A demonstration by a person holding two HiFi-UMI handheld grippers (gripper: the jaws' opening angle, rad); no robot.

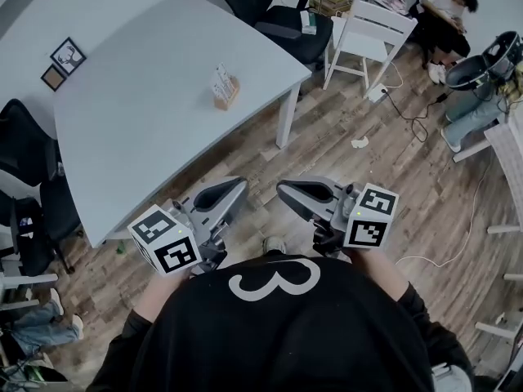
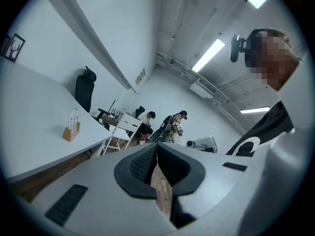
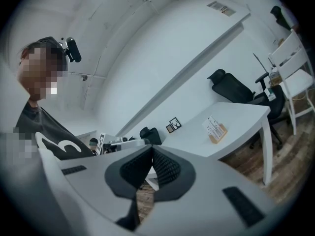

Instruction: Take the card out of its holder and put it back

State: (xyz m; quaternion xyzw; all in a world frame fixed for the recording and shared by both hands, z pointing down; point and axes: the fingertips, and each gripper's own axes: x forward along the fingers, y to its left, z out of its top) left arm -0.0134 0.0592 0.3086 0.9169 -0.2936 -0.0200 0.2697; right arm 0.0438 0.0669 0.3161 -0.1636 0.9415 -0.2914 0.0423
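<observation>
Left gripper (image 1: pixel 231 189) and right gripper (image 1: pixel 288 191): jaws together, nothing held, well short of bench (image 1: pixel 139 113). Card (image 1: pixel 220 80) stands in holder (image 1: pixel 228 98) at 12 o'clock. Advice: step closer, part jaws, brace holder, pinch card's top edge.

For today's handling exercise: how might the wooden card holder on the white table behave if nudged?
The wooden card holder looks small, so probably light, sliding easily on the smooth table. Its upright cards stand taller than the base, so it may tip.
</observation>
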